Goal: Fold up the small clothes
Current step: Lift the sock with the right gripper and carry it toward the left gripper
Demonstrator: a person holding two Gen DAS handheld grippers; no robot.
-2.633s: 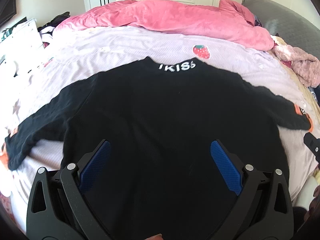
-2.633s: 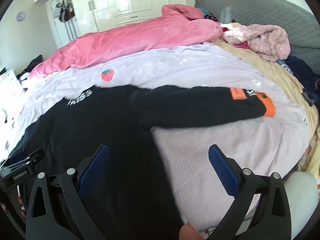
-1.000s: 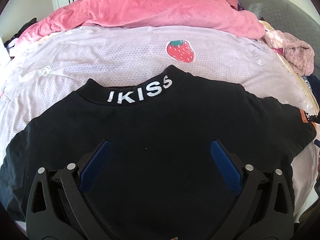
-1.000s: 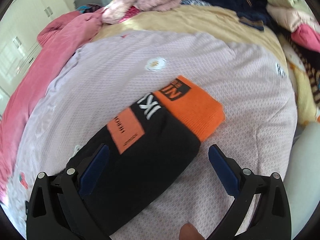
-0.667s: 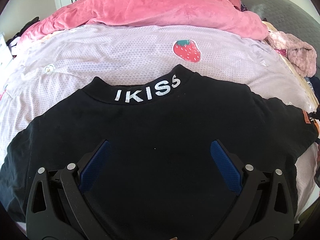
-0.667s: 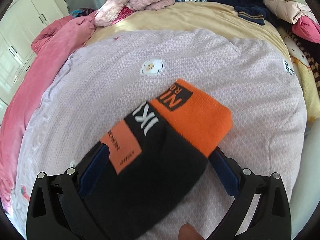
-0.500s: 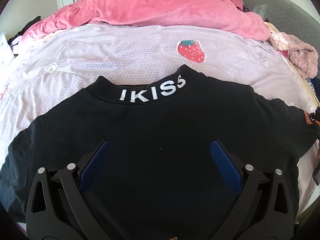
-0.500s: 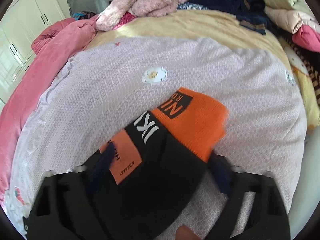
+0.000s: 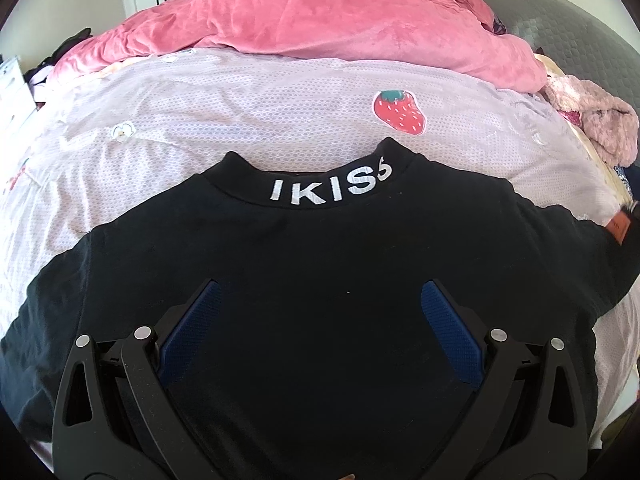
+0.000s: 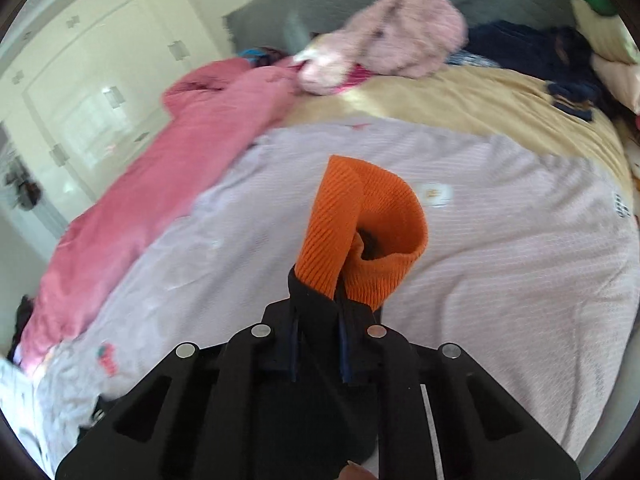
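Observation:
A black sweater [image 9: 320, 260] with "IKISS" in white on its collar [image 9: 328, 190] lies flat on the lilac bedspread [image 9: 240, 120]. My left gripper [image 9: 320, 304] hovers open over the sweater's back, nothing between its blue pads. The right sleeve runs off to the right edge, where an orange patch [image 9: 618, 230] shows. In the right wrist view my right gripper [image 10: 318, 320] is closing, its pads pressing on the black sleeve end just behind the orange cuff [image 10: 360, 216]. The cuff curls up in front of the fingers, lifted above the bedspread [image 10: 520, 260].
A pink quilt [image 9: 320, 28] is heaped along the far side of the bed. A fluffy pink garment [image 10: 392, 36], a yellow blanket [image 10: 480, 100] and dark clothes [image 10: 540, 48] lie by the grey headboard. White wardrobe doors [image 10: 100, 72] stand behind.
My right gripper went from wide open around the flat sleeve to shut on it, and rose with it; the orange cuff now curls up. The left gripper has hardly moved.

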